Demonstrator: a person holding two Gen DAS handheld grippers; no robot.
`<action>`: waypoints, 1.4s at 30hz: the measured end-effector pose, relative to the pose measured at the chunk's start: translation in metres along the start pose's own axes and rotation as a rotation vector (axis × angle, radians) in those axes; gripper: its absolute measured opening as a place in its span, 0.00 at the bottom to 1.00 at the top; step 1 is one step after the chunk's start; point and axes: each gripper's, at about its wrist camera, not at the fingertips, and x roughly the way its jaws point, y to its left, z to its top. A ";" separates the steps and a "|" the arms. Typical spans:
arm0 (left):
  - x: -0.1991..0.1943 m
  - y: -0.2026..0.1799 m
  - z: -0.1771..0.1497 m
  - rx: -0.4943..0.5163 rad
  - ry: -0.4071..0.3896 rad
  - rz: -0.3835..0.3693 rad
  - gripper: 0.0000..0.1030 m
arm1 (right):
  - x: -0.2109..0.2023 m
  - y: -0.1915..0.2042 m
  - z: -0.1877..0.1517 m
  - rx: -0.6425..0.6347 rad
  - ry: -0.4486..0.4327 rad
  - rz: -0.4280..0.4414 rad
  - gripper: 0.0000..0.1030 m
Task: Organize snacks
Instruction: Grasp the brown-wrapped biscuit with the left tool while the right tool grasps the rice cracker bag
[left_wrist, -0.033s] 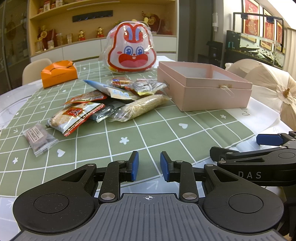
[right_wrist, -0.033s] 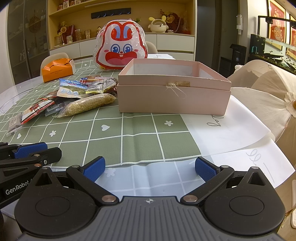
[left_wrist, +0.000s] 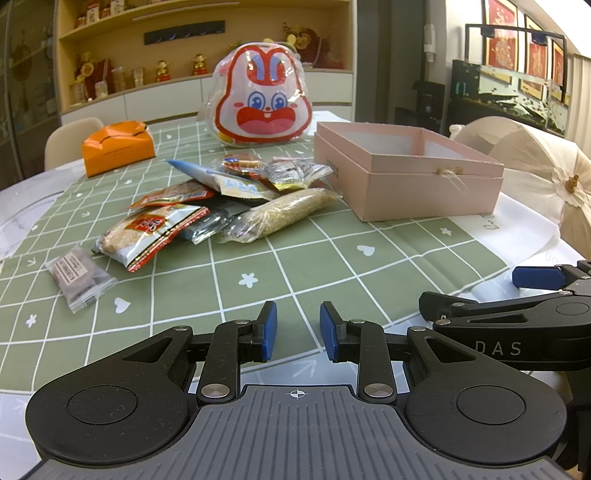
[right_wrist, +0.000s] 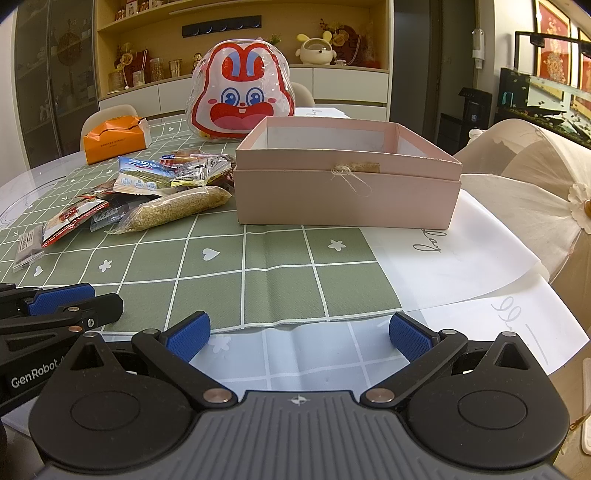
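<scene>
A pile of snack packets (left_wrist: 221, 206) lies on the green checked cloth, left of an open pink box (left_wrist: 406, 173); the pile (right_wrist: 159, 192) and the box (right_wrist: 347, 184) also show in the right wrist view. A clear packet of grains (left_wrist: 273, 216) lies nearest the box. A small dark packet (left_wrist: 79, 275) lies apart at the left. My left gripper (left_wrist: 294, 330) hovers low near the table's front edge, empty, its jaws a small gap apart. My right gripper (right_wrist: 299, 334) is wide open and empty, in front of the box.
A rabbit-faced bag (left_wrist: 262, 99) stands behind the pile. An orange box (left_wrist: 118, 147) sits at the back left. Cream fabric parasols (right_wrist: 524, 184) lie right of the pink box. White paper sheets (right_wrist: 461, 266) cover the table's right front.
</scene>
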 end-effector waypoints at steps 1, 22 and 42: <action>0.000 0.001 0.001 -0.001 0.007 -0.004 0.30 | 0.000 0.001 0.000 0.000 0.003 -0.001 1.00; 0.016 0.217 0.066 -0.557 0.321 0.063 0.26 | 0.017 0.013 0.039 0.017 0.291 -0.026 1.00; 0.064 0.241 0.080 -0.359 0.397 -0.086 0.42 | 0.092 0.211 0.122 -0.474 0.172 0.336 0.86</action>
